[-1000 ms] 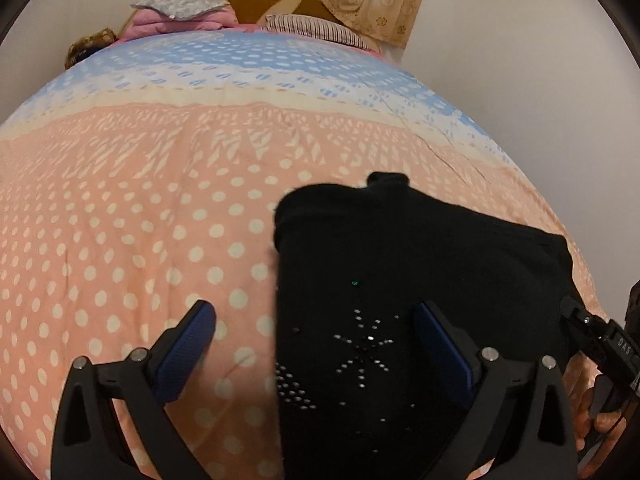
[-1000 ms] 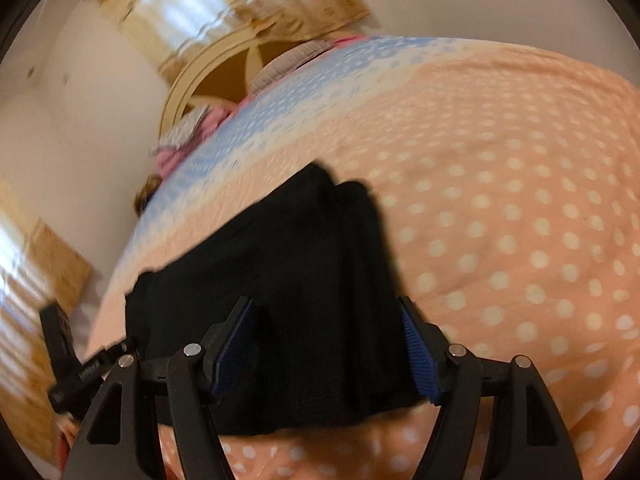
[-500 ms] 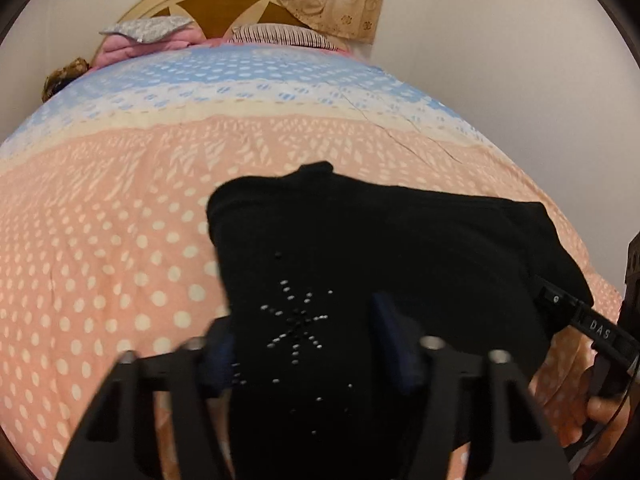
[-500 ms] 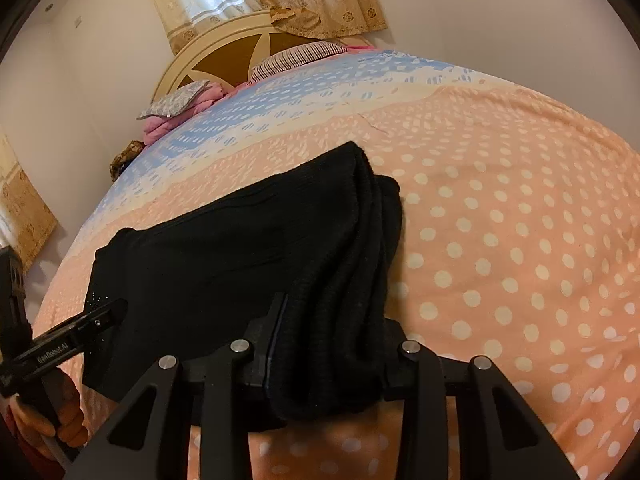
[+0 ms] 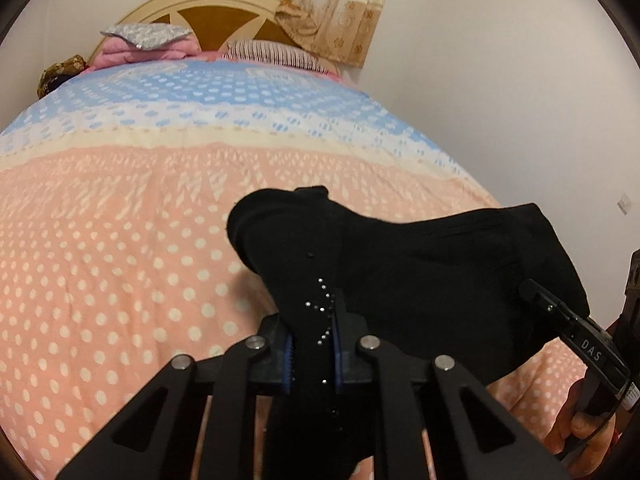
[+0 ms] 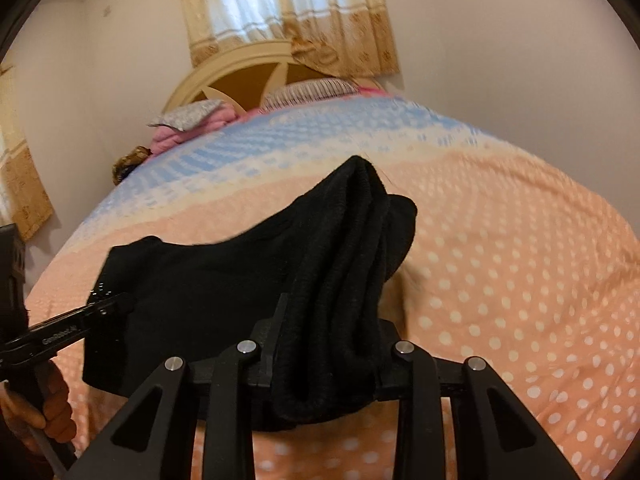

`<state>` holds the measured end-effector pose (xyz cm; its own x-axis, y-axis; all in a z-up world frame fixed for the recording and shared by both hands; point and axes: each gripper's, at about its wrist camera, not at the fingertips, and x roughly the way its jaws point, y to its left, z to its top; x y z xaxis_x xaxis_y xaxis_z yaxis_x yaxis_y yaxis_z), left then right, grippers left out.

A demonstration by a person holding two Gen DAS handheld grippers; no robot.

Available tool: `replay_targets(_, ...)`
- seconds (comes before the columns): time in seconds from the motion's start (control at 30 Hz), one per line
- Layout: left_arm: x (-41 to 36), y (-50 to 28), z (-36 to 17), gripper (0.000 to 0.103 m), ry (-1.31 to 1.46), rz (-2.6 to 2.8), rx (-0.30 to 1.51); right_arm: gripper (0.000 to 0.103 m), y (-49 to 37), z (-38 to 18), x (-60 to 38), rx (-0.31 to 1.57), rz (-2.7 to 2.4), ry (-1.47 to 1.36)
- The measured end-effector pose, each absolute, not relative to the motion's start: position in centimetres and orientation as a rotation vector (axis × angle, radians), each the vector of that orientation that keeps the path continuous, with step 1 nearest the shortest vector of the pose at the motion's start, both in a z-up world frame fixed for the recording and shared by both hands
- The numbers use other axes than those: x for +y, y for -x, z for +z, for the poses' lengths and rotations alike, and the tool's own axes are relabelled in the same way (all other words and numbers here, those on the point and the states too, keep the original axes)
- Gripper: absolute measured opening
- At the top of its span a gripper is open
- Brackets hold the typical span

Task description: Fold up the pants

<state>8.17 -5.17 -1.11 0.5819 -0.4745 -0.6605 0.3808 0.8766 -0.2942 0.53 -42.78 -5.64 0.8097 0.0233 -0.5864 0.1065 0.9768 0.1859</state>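
Note:
Black pants (image 5: pixel 420 276) with small rhinestones hang folded above the bed, lifted at both near ends. My left gripper (image 5: pixel 312 344) is shut on the studded left end of the pants. My right gripper (image 6: pixel 328 356) is shut on the thick ribbed right end of the pants (image 6: pixel 224 280). The right gripper also shows at the right edge of the left wrist view (image 5: pixel 576 336), and the left gripper at the left edge of the right wrist view (image 6: pixel 76 324). The far fold of the pants still touches the bedspread.
A bedspread (image 5: pixel 120 240) with peach dotted and blue bands covers the bed. Pillows (image 5: pixel 148 40) and a wooden headboard (image 5: pixel 224 12) lie at the far end, with a curtain (image 5: pixel 332 8) behind. A white wall runs along the right side.
Both grippers went from open beside the pants to shut on their near ends. The pants have been lifted off the bedspread at the near side.

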Motion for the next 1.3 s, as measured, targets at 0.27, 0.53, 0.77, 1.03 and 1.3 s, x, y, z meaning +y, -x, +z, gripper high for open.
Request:
replay_targets(0.27, -0.5, -8.3, 1.7, 0.015, 0.115, -0.389, 0.706, 0.032, -1.1, -1.9, -36.7, 0.569, 0.086, -0.149)
replay_targets(0.53, 7.1, -9.5, 3.5, 0.015, 0.109, -0.168, 0.621, 0.032, -5.9, -1.5, -29.5, 0.555, 0.258, -0.178)
replay_targets(0.77, 10.8, -12.6, 1.1, 0.015, 0.085, -0.002, 0.656, 0.032, -10.7, -4.1, -23.0, 0.571, 0.343, -0.205)
replay_targets(1.03, 12.1, -16.1, -6.6, 0.022, 0.064, 0.076, 0.81, 0.033, -14.8, -11.2, -20.6, 0.742, 0.281, -0.215)
replay_targets(1.3, 12.2, -17.0, -6.6, 0.051, 0.013, 0.12, 0.801, 0.035, -15.0, -11.5, -20.8, 0.753, 0.282, -0.232)
